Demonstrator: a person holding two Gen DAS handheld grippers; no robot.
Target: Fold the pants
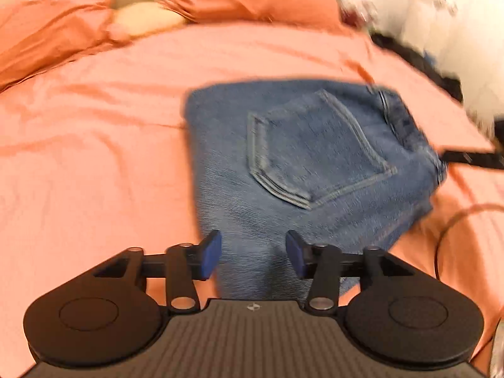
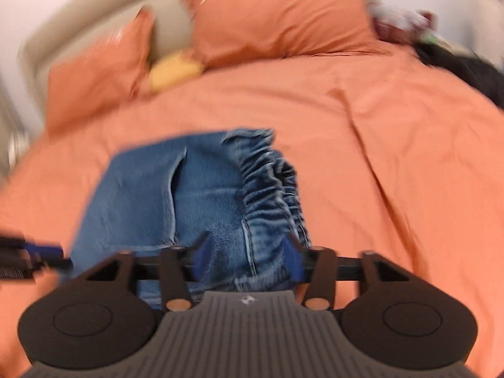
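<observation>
Blue denim pants [image 1: 299, 163] lie folded into a compact bundle on the orange bed cover, back pocket facing up. In the right wrist view the pants [image 2: 201, 195] show their gathered elastic waistband [image 2: 271, 182] on the right side. My left gripper [image 1: 253, 253] is open just above the near edge of the bundle, holding nothing. My right gripper [image 2: 247, 260] is open over the waistband end of the pants, holding nothing. The left gripper's tip [image 2: 37, 252] shows at the left edge of the right wrist view.
The orange duvet [image 2: 393, 157] covers the bed. Two orange pillows [image 2: 277, 15] and a yellow soft object [image 2: 174, 69] lie at the headboard. Dark and white items [image 1: 441, 31] sit at the bed's right side. A thin cable [image 1: 441, 236] lies on the cover.
</observation>
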